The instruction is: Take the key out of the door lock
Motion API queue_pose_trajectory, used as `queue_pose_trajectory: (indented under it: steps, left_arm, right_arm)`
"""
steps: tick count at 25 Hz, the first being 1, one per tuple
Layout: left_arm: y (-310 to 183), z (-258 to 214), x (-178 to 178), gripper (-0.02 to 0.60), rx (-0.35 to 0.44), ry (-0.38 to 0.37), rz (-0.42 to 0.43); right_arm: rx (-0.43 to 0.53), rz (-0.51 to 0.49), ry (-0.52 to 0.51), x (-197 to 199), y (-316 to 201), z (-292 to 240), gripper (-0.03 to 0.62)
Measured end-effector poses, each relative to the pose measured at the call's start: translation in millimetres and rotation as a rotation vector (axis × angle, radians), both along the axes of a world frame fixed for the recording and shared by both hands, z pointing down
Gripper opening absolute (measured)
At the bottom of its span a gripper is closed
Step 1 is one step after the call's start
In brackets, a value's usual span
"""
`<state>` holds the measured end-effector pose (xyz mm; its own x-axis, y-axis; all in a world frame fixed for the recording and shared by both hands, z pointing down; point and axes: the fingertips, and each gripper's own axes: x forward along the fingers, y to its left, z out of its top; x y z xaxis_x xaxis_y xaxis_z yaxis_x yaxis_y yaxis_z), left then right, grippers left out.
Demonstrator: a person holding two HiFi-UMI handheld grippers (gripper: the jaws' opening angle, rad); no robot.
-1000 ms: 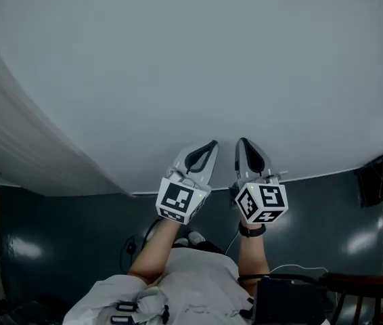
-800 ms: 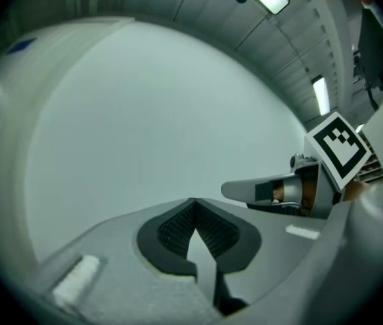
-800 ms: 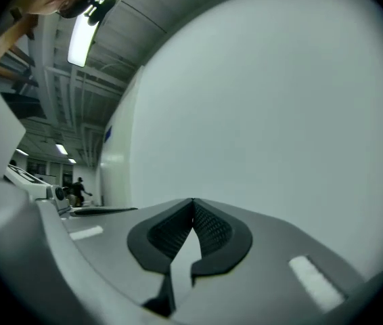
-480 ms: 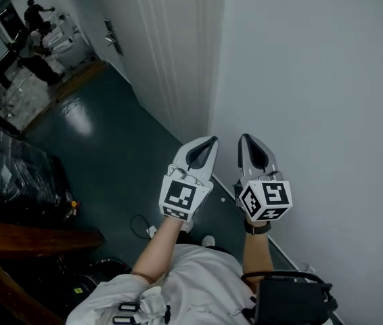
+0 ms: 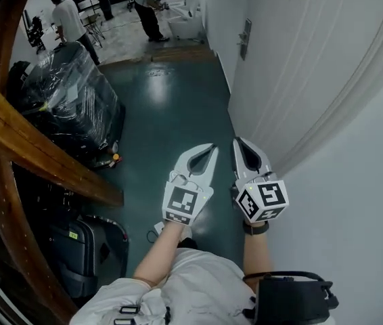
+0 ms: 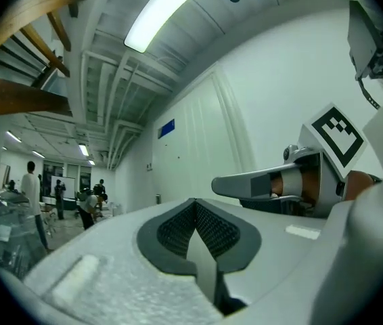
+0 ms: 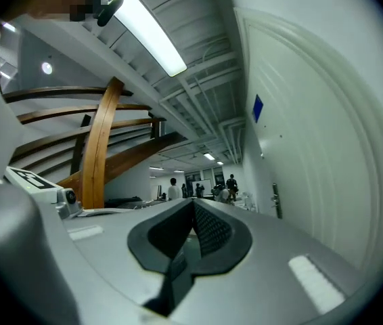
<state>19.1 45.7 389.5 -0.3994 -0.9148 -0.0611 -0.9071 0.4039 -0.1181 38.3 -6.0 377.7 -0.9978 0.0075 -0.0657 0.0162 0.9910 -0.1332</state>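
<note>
Both grippers are held side by side in front of the person, above the green floor. In the head view my left gripper and my right gripper are shut with nothing between the jaws. The left gripper view shows its own dark pads pressed together, with the right gripper beside them. My right gripper also has its pads closed and empty. A white panelled door runs along the right, and its handle plate is far ahead of both grippers. The handle is small and distant. No key can be made out.
A curved wooden beam crosses the left side. Behind it stands a plastic-wrapped dark load, and a dark suitcase sits near the person. Several people stand at the corridor's far end. A white wall is close on the right.
The head view has swung from a blank white wall to looking down the corridor along the door. Both grippers stay shut, side by side, at the same place in the picture.
</note>
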Motion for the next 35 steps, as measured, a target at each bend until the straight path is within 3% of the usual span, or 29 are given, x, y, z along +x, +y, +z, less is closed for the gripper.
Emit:
queue_pose_trajectory:
  steps: [3,7,11,17,23,30,35]
  left_arm:
    - [27.3,-0.7,-42.4,0.003,0.012,0.016,-0.058]
    - [52.4,11.8,-93.1,0.002,0.002,0.083,-0.053]
    - [89.1,14.2,-145.7,0.002,0.049,0.088,-0.170]
    - [120.4,12.7,-209.2,0.000,0.096,0.119,-0.261]
    - [110.6,20.4,-288.6,0.000,0.086,0.120,-0.325]
    - [53.9,2.5,-383.9,0.000,0.053,0.051,-0.351]
    - [23.5,-8.6,-427.6,0.000,0.067,0.001,-0.363]
  right_arm:
    - [0.014,-0.093,-0.004,-53.4,32.2,-4.9,0.003]
    - [0.024,-0.177,-0.002,-113.7,70.8,-6.8,0.005]
    - [0.025,-0.246,0.009,-162.6,102.7,-2.5,0.005]
    - [0.034,-0.339,0.036,-227.7,126.6,6.1,0.005]
    - [0.027,-0.404,0.033,-307.0,117.6,13.5,0.005]
    - [0.004,-0.407,-0.005,-407.3,56.4,-4.8,0.005]
    - [-0.036,-0.417,-0.006,-457.8,20.2,-3.5,0.005]
